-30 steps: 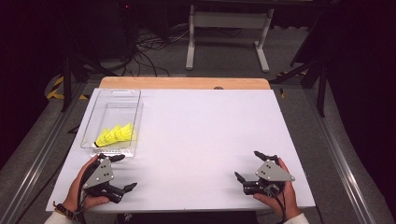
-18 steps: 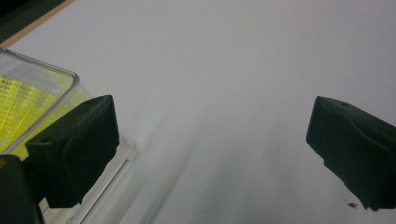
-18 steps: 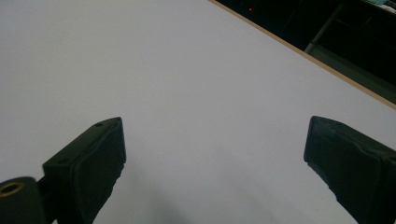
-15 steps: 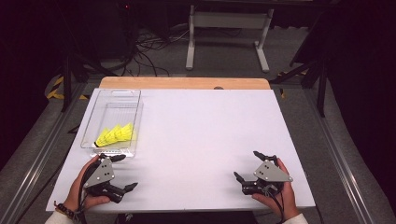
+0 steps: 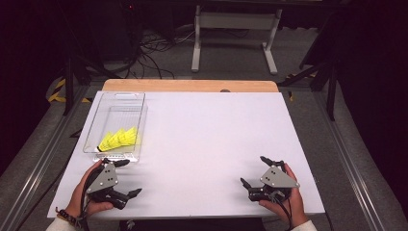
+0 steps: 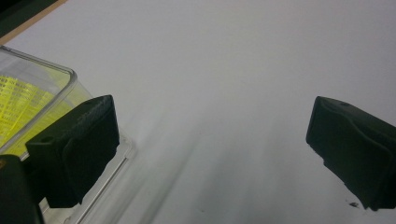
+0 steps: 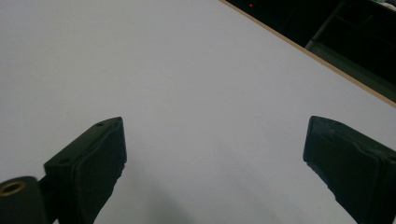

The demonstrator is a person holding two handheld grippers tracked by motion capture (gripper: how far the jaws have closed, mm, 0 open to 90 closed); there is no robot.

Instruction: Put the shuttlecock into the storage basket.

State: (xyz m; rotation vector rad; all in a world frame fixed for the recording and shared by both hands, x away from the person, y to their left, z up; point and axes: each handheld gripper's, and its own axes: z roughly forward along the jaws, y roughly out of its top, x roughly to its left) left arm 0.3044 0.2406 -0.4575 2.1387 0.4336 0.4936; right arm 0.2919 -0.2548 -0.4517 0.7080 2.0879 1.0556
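Note:
A clear plastic bin (image 5: 117, 103) stands at the table's left side, and yellow shuttlecocks (image 5: 118, 139) lie at its near end. My left gripper (image 5: 129, 178) rests open at the front left, just in front of the bin's near rim. In the left gripper view the bin's corner (image 6: 56, 77) and the yellow shuttlecocks (image 6: 18, 100) sit behind the left jaw, with bare table between the jaws. At the front right my right gripper (image 5: 253, 170) is held open over bare white table, nothing between its jaws.
The white table (image 5: 207, 130) has a wooden strip (image 5: 190, 85) along its far edge. Beyond it on the dark floor are cables (image 5: 154, 48) and a white stand (image 5: 233, 21). Grey rails (image 5: 344, 159) run along both sides.

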